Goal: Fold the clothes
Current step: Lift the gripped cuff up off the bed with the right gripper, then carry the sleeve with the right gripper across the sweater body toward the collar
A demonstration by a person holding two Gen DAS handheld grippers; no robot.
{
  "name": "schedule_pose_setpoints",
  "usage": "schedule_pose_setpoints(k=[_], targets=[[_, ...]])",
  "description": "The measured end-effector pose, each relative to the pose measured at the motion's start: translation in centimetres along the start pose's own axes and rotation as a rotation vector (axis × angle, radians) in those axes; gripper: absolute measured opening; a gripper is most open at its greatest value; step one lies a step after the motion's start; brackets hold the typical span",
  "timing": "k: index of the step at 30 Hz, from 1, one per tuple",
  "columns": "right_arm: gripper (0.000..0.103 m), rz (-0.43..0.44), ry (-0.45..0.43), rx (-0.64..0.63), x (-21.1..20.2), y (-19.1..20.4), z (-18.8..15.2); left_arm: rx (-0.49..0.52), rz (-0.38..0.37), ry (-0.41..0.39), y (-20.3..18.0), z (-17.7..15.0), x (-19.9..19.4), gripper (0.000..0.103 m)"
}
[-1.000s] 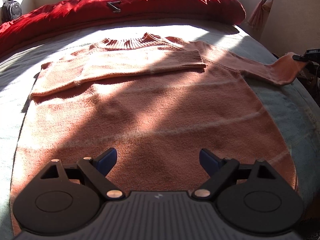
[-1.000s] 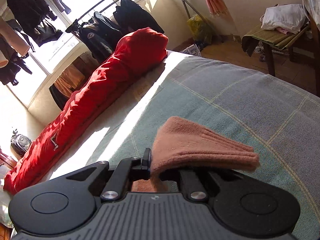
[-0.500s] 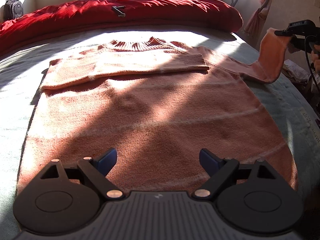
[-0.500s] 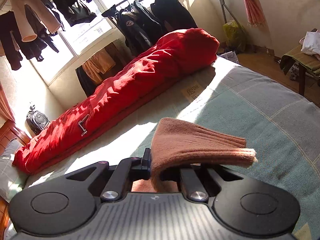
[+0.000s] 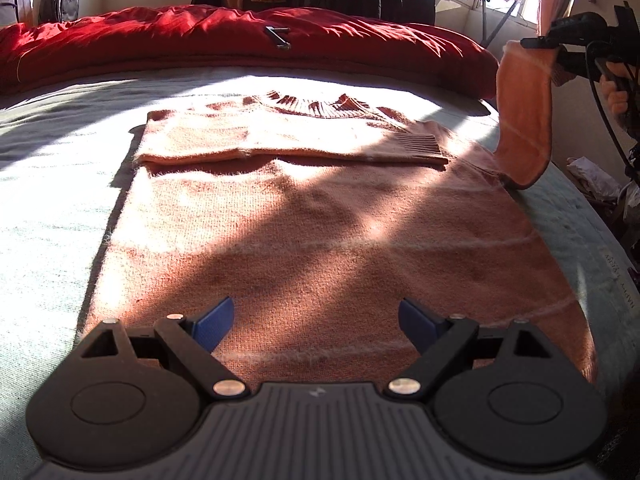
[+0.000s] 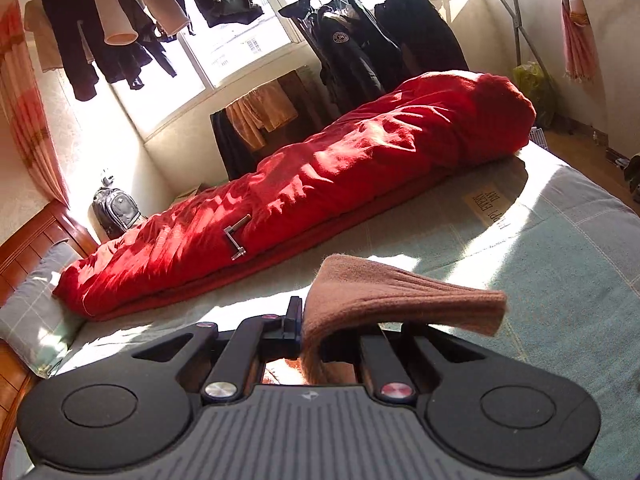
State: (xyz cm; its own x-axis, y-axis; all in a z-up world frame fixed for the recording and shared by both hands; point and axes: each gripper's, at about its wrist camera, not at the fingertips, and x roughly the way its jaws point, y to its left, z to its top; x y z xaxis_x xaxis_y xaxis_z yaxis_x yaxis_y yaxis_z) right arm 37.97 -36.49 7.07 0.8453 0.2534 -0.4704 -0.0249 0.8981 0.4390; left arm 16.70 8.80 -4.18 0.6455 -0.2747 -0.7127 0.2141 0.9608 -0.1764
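Risk: cuff (image 6: 404,300) slipping from pinching right claw (image 6: 310,330), upper right; left claw (image 5: 316,322) spread, idle over sweater (image 5: 320,240).

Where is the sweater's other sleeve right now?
In the left wrist view the sleeve hangs lifted at the right edge of the sweater, its cuff clamped in the right gripper near the red quilt.

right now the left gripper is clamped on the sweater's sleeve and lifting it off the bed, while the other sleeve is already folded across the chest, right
Not quite: it is the right gripper that is clamped on the sleeve and lifting it off the bed. The left gripper hangs open over the sweater hem, holding nothing. The left wrist view shows both. The other sleeve is indeed folded across the chest.
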Motion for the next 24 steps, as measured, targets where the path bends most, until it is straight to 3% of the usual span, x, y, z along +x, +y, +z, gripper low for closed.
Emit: schedule_pose_setpoints(k=[14, 24], targets=[[0.008, 0.087, 0.051, -0.123, 4.5, 8.9, -0.4, -0.055, 0.019, -0.037, 2.2, -0.9, -1.4, 0.089], [0.008, 0.149, 0.107, -0.265, 7.5, 15.6, -2.7, -0.085, 0.036, -0.046, 3.4, -1.4, -2.1, 0.089]])
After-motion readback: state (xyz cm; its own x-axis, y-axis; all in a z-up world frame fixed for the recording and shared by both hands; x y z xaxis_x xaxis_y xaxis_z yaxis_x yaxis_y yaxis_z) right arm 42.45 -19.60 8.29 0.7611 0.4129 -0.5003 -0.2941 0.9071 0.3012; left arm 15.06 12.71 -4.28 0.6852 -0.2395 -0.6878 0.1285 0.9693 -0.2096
